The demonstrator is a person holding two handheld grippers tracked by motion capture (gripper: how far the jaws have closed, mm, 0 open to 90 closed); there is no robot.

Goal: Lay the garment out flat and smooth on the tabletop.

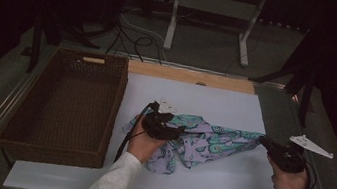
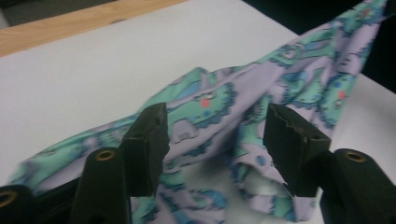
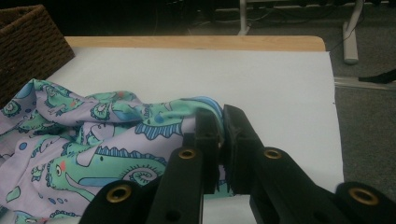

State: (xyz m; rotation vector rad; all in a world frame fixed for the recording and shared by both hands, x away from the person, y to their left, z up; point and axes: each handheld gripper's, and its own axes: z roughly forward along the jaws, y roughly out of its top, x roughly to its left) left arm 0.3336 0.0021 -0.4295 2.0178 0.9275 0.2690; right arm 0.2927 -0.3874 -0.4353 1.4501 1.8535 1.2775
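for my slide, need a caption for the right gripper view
Right gripper shut on a corner of the dinosaur-print cloth on the white table, wicker basket at left.

The left tongs (image 1: 177, 132), in the middle of the high view, have their jaws apart. The right tongs (image 1: 264, 141), at the right, are pinched tight.

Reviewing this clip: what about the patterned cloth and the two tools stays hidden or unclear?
- Patterned cloth: its kind of garment is unclear; bunched in the high view, cut off by the edges in both gripper views.
- Left tool: in the high view, its open jaws are too dark to read.
- Right tool: its jaws cover the pinched cloth edge.
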